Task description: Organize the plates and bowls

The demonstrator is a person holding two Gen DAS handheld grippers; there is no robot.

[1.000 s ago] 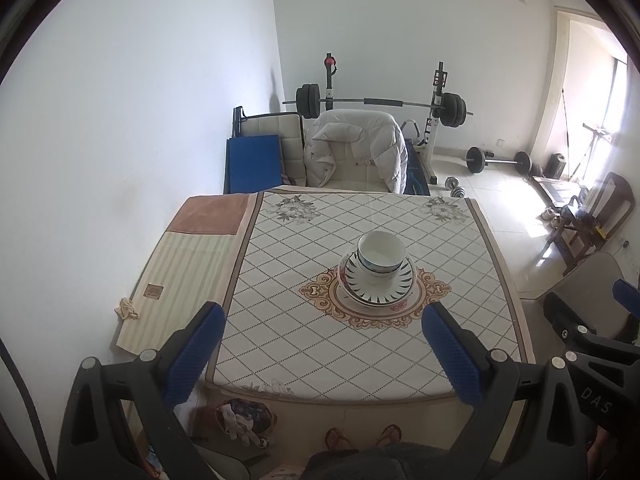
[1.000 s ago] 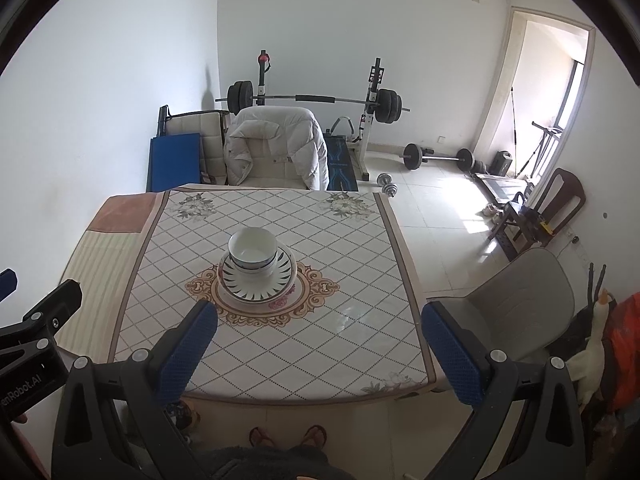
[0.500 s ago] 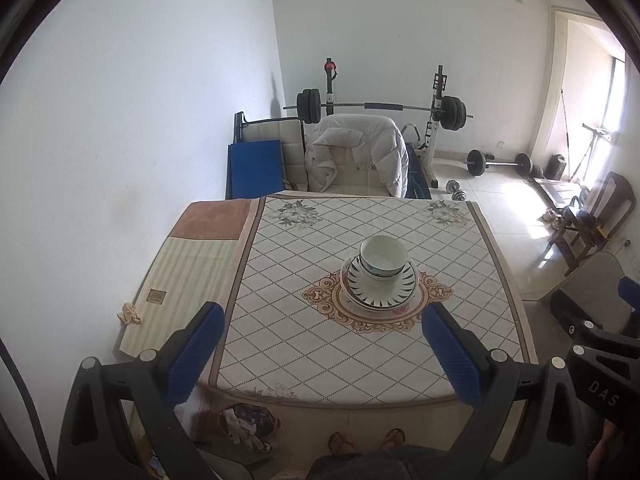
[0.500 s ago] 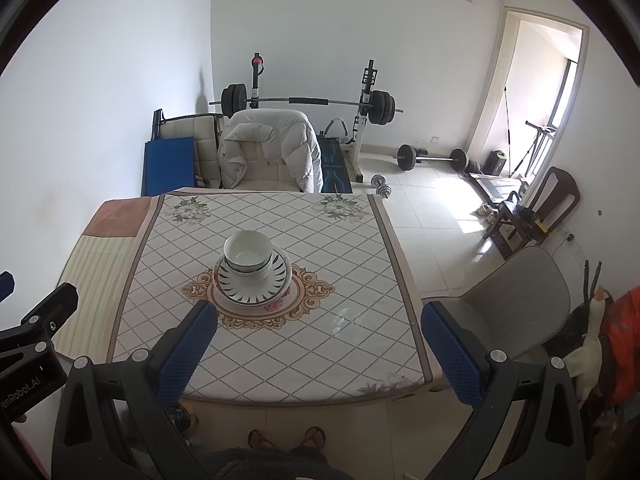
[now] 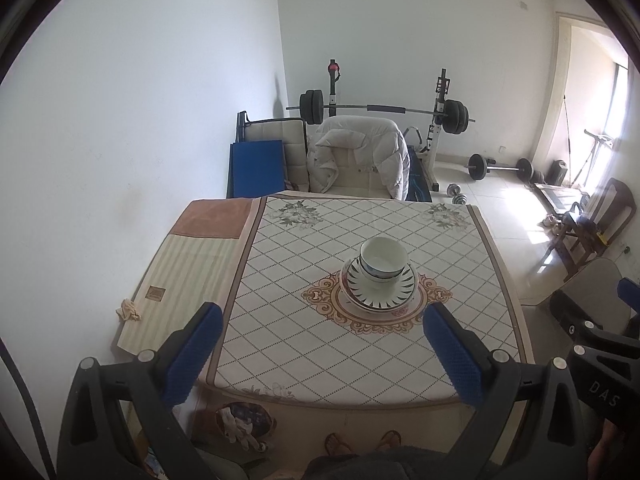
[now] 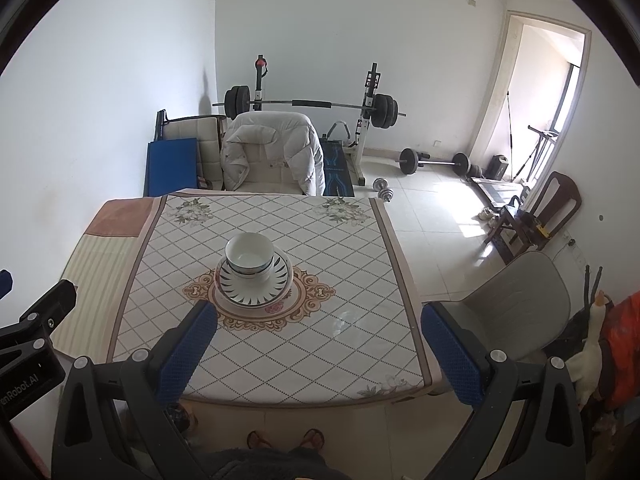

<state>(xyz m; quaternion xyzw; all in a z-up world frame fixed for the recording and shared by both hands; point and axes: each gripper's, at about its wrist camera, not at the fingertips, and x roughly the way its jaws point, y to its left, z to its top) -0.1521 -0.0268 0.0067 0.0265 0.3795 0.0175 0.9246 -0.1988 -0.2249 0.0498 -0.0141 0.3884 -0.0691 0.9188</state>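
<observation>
As both views have pulled up and back over the last second, the left gripper (image 5: 320, 348) and right gripper (image 6: 320, 348) hang released and empty, bowls (image 5: 383, 260) stacked on plates (image 5: 378, 294) at table (image 5: 460, 360) centre, 12 o'clock, so organizing looks done.

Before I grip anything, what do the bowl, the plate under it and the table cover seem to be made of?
The bowl looks like glazed ceramic: white, glossy, with a blue band. The plate looks the same, glossy white with dark rim marks. The table cover is probably wipeable plastic or oilcloth, since window light reflects on its printed pattern; I cannot be sure.
</observation>
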